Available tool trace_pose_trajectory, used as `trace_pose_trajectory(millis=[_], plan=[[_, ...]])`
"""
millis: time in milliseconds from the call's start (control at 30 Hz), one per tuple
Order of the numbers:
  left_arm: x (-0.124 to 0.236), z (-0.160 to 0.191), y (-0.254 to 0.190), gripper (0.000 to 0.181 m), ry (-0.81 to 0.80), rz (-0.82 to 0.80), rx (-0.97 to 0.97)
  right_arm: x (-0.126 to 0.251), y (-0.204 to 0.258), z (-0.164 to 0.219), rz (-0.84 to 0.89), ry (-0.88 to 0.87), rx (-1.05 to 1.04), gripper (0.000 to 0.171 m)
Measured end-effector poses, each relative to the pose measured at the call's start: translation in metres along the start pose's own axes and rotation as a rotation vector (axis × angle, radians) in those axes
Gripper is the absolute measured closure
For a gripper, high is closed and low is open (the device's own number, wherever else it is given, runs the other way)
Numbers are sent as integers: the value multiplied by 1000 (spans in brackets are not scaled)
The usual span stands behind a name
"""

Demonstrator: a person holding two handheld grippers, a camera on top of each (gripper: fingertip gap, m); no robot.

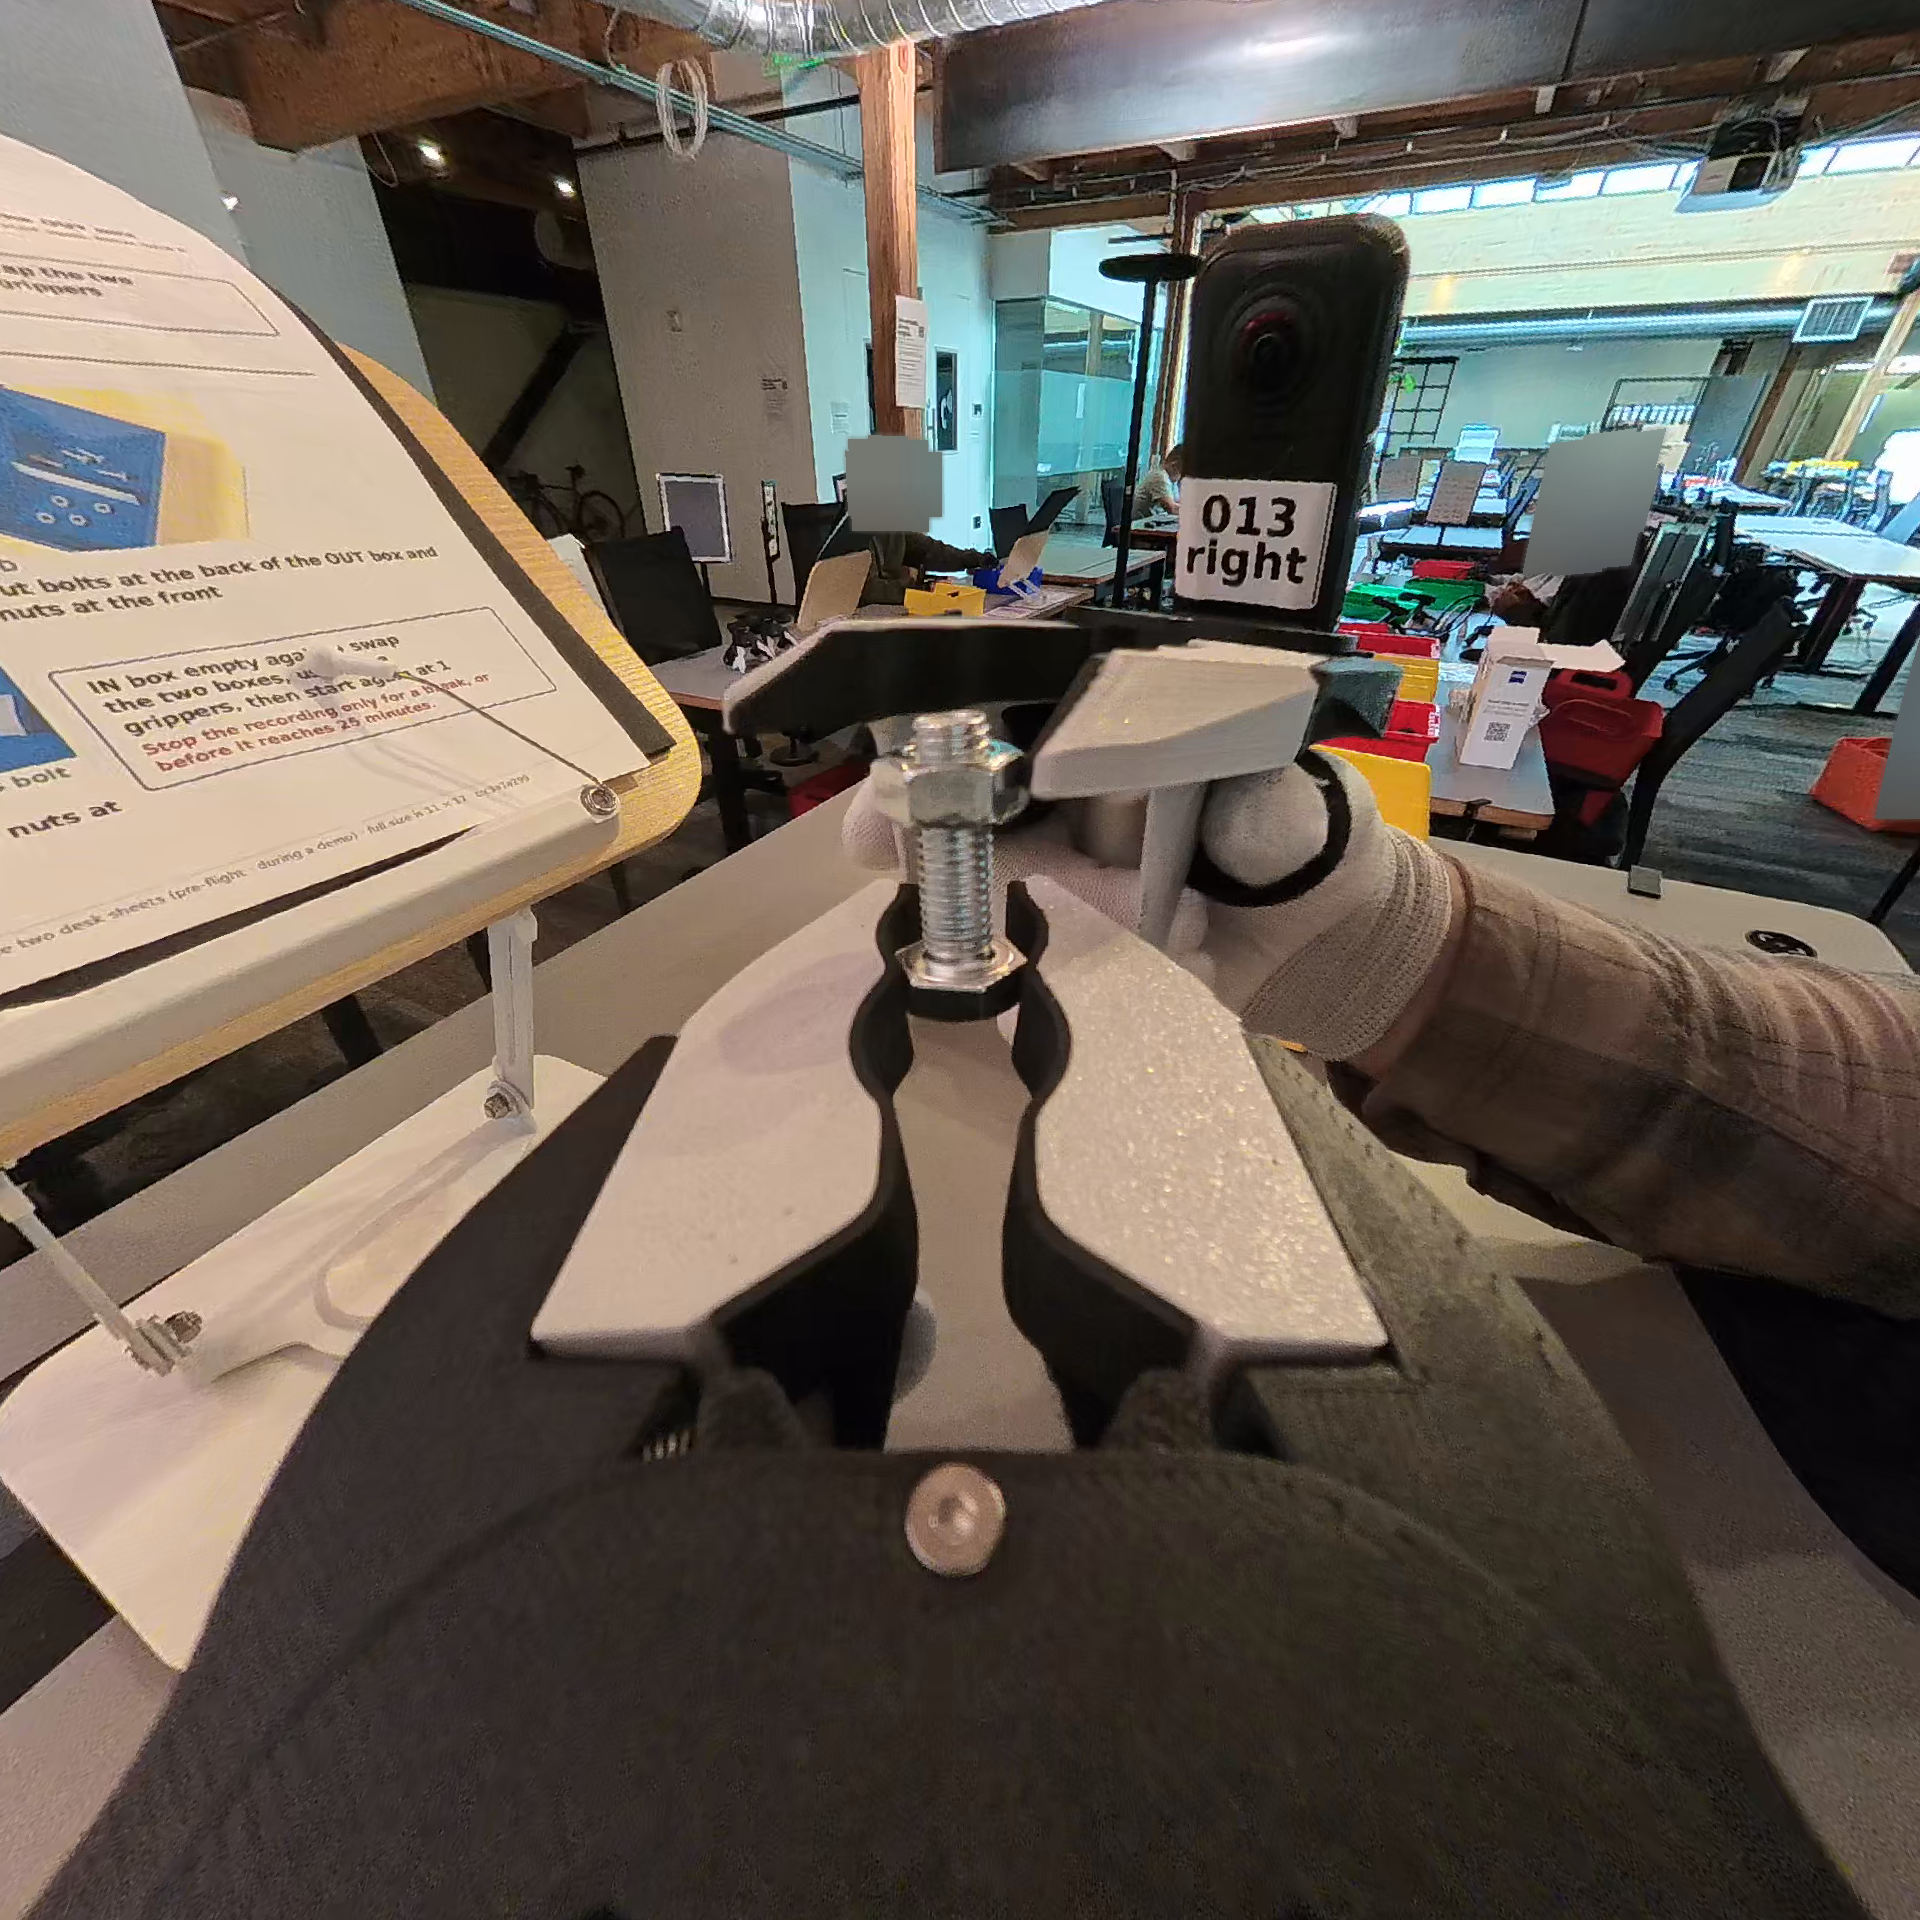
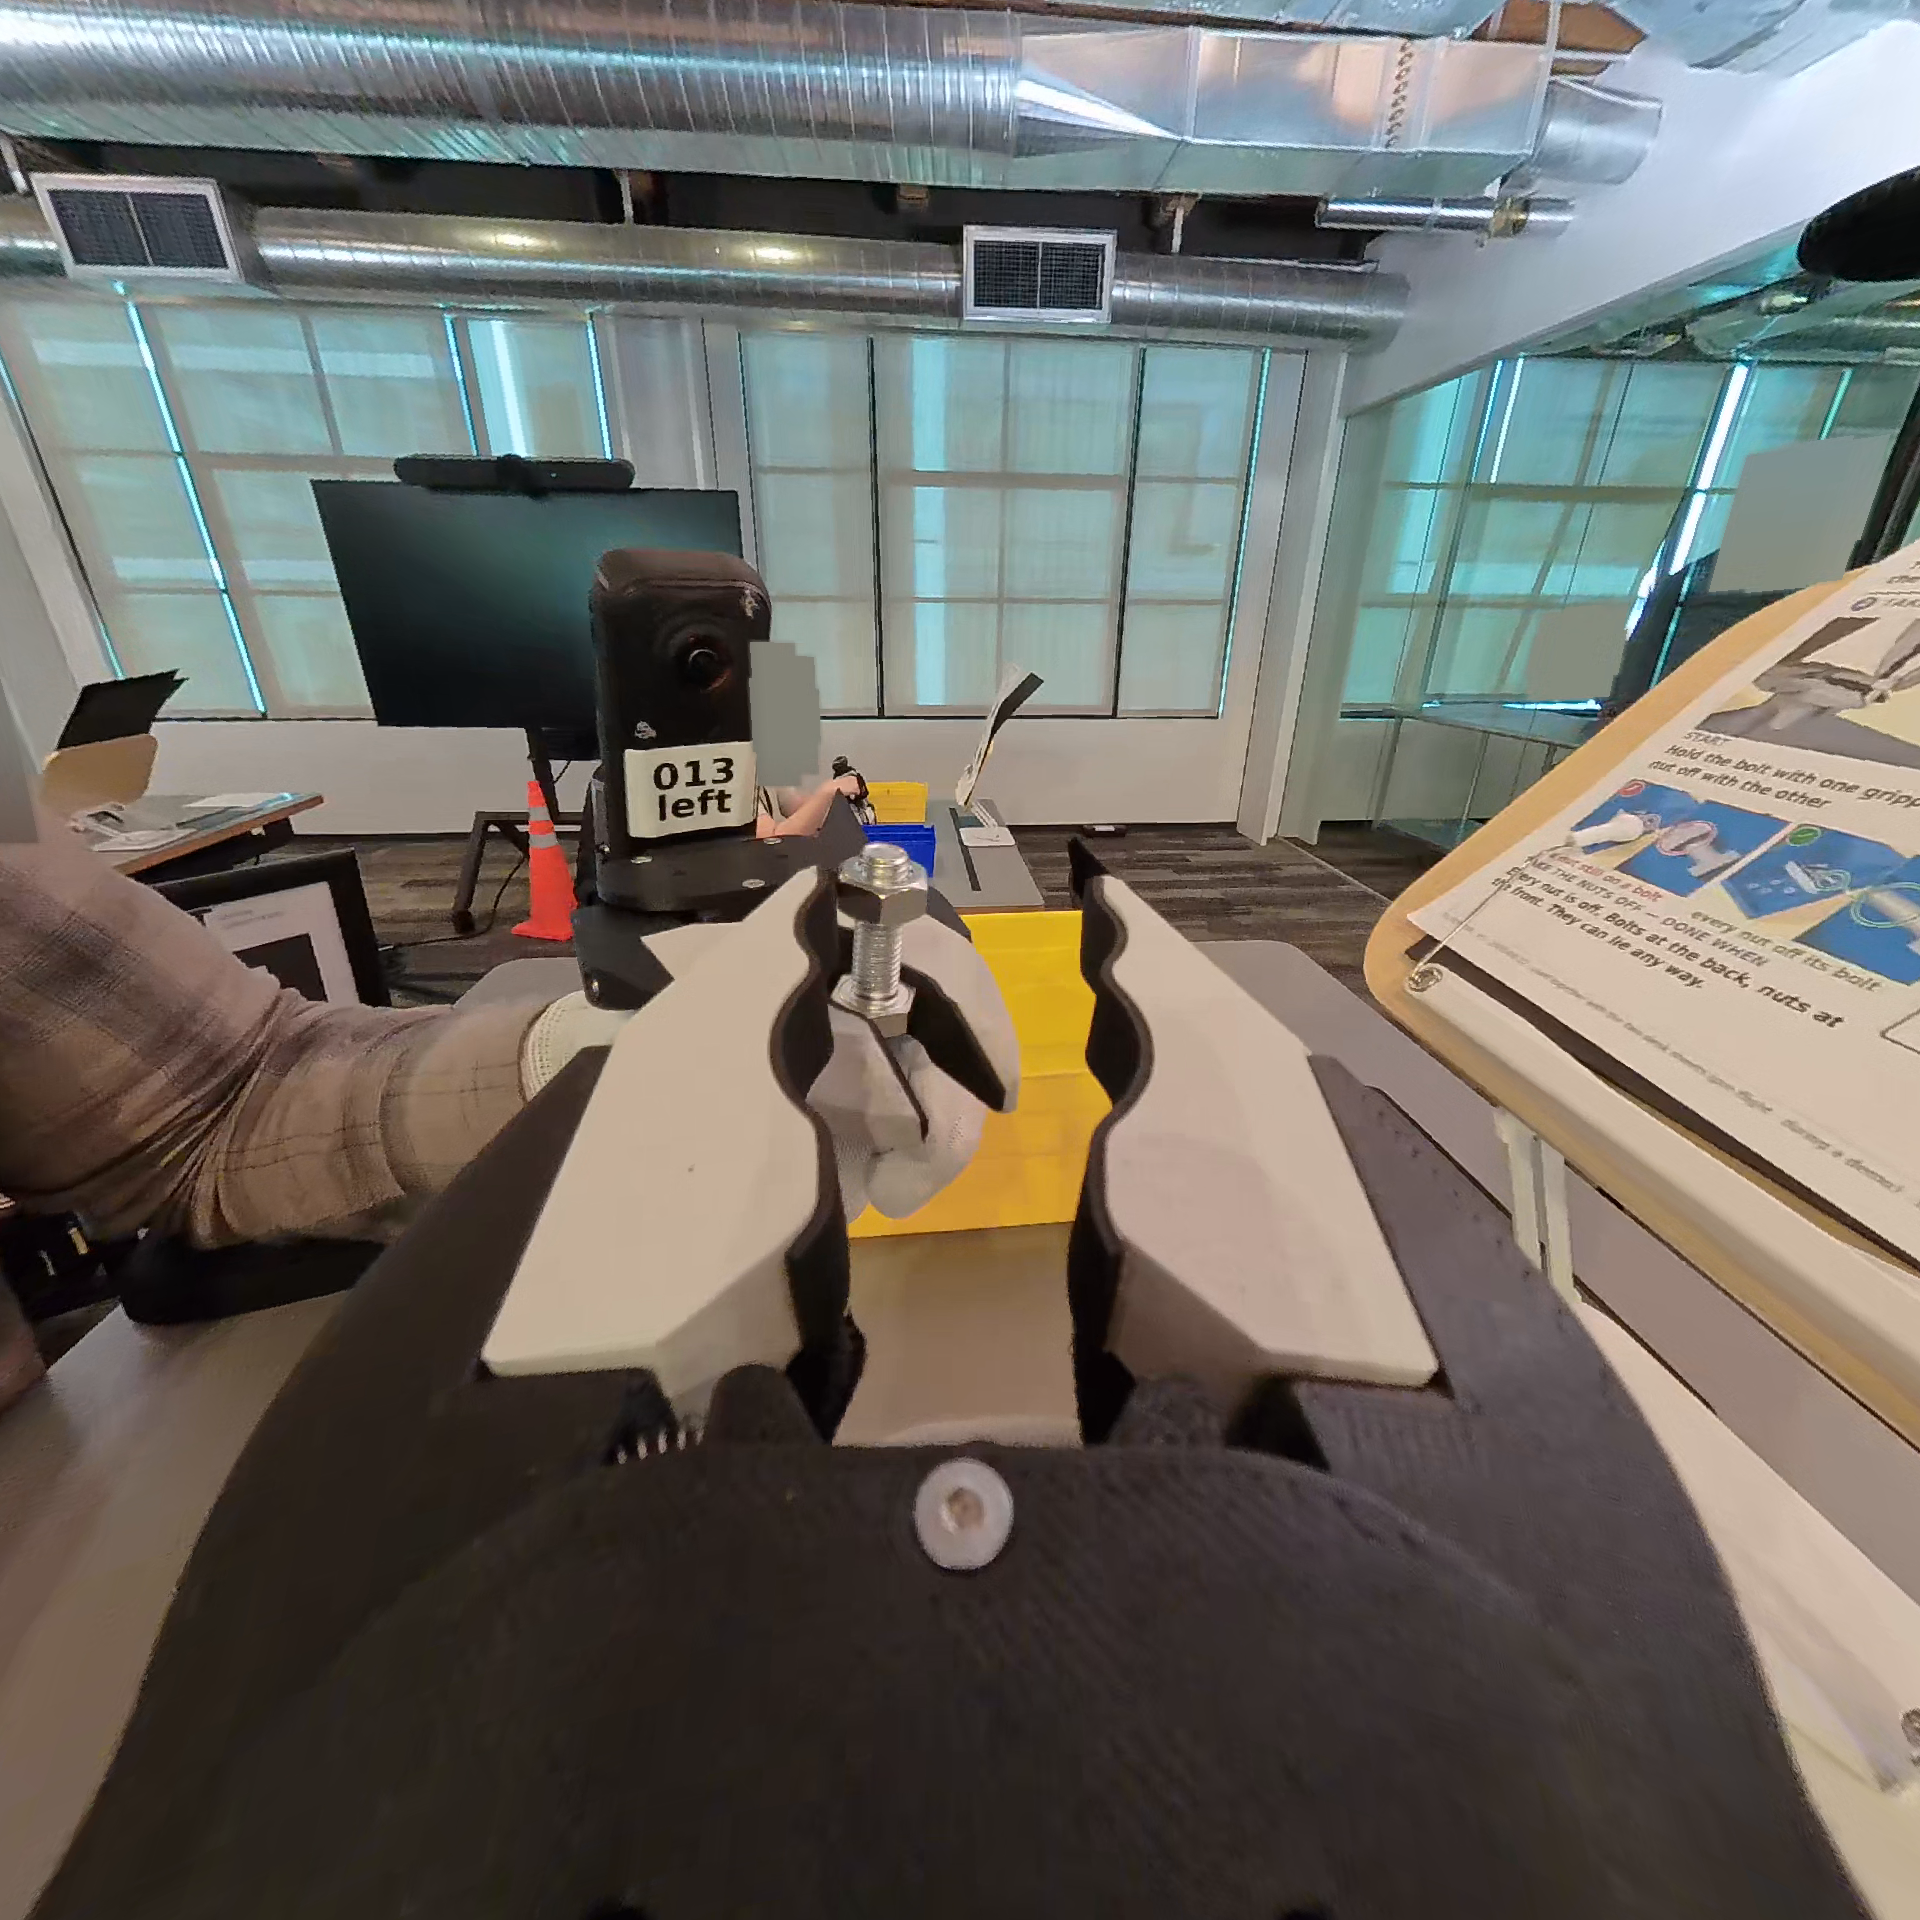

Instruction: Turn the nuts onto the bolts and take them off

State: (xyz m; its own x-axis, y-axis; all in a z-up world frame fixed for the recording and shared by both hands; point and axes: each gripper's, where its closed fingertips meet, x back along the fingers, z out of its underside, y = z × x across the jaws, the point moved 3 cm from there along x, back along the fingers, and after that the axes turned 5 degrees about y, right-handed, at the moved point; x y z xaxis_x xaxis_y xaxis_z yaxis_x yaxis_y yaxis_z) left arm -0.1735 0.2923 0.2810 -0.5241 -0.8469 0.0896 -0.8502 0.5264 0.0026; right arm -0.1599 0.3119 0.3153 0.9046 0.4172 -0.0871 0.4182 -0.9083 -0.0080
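My left gripper (image 1: pixel 961 966) is clamped on the hex head of the bolt (image 1: pixel 957 883). The bolt stands upright, thread end up, its head seated between the tips of my fingers (image 1: pixel 774 1122). In the right wrist view the same bolt (image 2: pixel 878 951) shows held by the left gripper (image 2: pixel 883 1023), well above the table (image 2: pixel 966 1309).

The nut (image 1: pixel 948 787) sits high on the thread, just a few turns below the top end. A long stretch of bare thread separates it from the bolt head.

My right gripper (image 2: pixel 961 935) is spread apart. Its left finger is just beside the nut (image 2: pixel 881 896); its right finger stands well clear to the right. From the left wrist view the right gripper (image 1: pixel 966 727) lies across the top of the bolt, one finger on each side of the nut. Whether the near finger touches the nut, I cannot tell.

Both hands wear white gloves (image 1: pixel 1309 862); a plaid sleeve (image 1: pixel 1662 1101) shows on the right arm.

A yellow bin (image 2: pixel 1023 1070) sits on the table beyond the bolt in the right wrist view, with a blue bin (image 2: pixel 902 844) farther off. An instruction sheet (image 1: pixel 208 582) rests on a tilted wooden stand (image 1: pixel 665 769) to the left in the left wrist view, to the right in the other.
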Motion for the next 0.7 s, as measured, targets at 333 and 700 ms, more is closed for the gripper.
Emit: trace_pose_trajectory(millis=[333,700], plan=[[1,-1,0,165,-6,-1,2,13,-15,-4,61,-21,-14,130],[1,0,1,165,-6,-7,2,6,-5,-2,45,35,31,126]])
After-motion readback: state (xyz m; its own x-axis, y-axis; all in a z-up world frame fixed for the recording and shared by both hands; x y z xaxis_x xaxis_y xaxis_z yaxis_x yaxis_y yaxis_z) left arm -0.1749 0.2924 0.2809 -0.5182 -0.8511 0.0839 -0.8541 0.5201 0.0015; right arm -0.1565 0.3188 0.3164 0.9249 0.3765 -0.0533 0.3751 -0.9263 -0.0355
